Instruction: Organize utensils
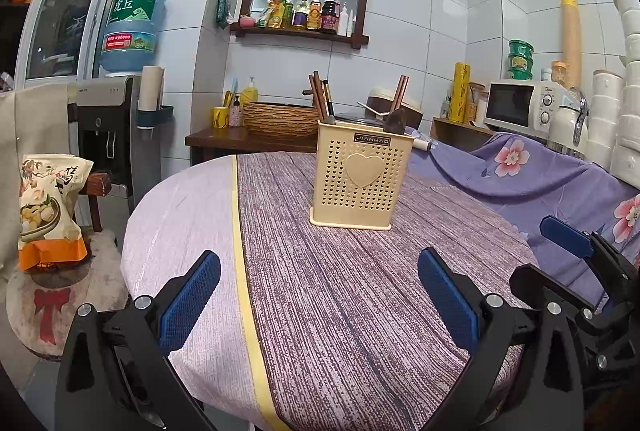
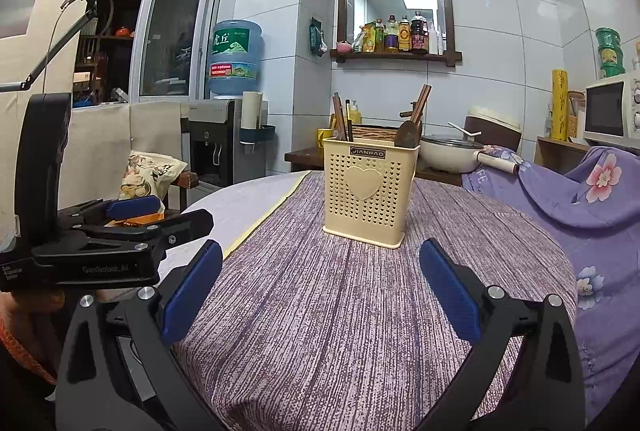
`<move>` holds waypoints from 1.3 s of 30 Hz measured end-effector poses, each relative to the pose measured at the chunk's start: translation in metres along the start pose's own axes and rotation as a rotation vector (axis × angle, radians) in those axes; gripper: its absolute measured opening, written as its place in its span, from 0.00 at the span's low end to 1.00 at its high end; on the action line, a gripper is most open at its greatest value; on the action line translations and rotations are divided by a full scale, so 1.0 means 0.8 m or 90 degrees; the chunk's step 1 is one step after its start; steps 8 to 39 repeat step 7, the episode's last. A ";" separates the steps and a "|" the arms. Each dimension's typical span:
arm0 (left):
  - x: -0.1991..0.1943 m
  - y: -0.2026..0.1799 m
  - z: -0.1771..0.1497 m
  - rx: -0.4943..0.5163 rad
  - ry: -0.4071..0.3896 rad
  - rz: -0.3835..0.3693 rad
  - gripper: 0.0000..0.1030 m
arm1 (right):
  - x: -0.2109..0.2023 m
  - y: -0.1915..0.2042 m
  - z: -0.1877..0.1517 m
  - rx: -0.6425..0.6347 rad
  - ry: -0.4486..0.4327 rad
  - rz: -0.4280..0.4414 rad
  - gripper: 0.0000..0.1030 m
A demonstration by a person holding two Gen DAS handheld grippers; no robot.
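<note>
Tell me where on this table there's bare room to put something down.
The striped cloth between both open grippers, left and right, and the utensil holder is bare. So is the pale strip left of the yellow band. Behind the holder it's crowded: basket, pot, microwave.

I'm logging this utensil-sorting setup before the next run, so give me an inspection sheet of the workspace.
Surface: round table, striped purple cloth.
Job's things: beige holder upright on the table, chopsticks and a dark spoon inside.
Clutter: nothing seen on the cloth besides the holder.
Grippers: left gripper and right gripper open, empty, short of the holder.
Cables: nothing seen.
Surroundings: water dispenser, microwave, snack bag on a stool.
</note>
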State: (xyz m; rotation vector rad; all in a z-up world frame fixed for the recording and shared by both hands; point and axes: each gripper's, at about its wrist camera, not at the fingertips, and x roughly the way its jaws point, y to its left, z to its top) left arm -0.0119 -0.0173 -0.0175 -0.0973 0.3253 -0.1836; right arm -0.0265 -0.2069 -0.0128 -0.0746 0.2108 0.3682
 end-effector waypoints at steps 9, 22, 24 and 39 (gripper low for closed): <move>0.001 0.002 0.000 -0.004 0.008 0.009 0.94 | -0.001 -0.003 -0.001 0.004 0.005 -0.002 0.94; 0.001 0.002 0.000 -0.004 0.008 0.009 0.94 | -0.001 -0.003 -0.001 0.004 0.005 -0.002 0.94; 0.001 0.002 0.000 -0.004 0.008 0.009 0.94 | -0.001 -0.003 -0.001 0.004 0.005 -0.002 0.94; 0.001 0.002 0.000 -0.004 0.008 0.009 0.94 | -0.001 -0.003 -0.001 0.004 0.005 -0.002 0.94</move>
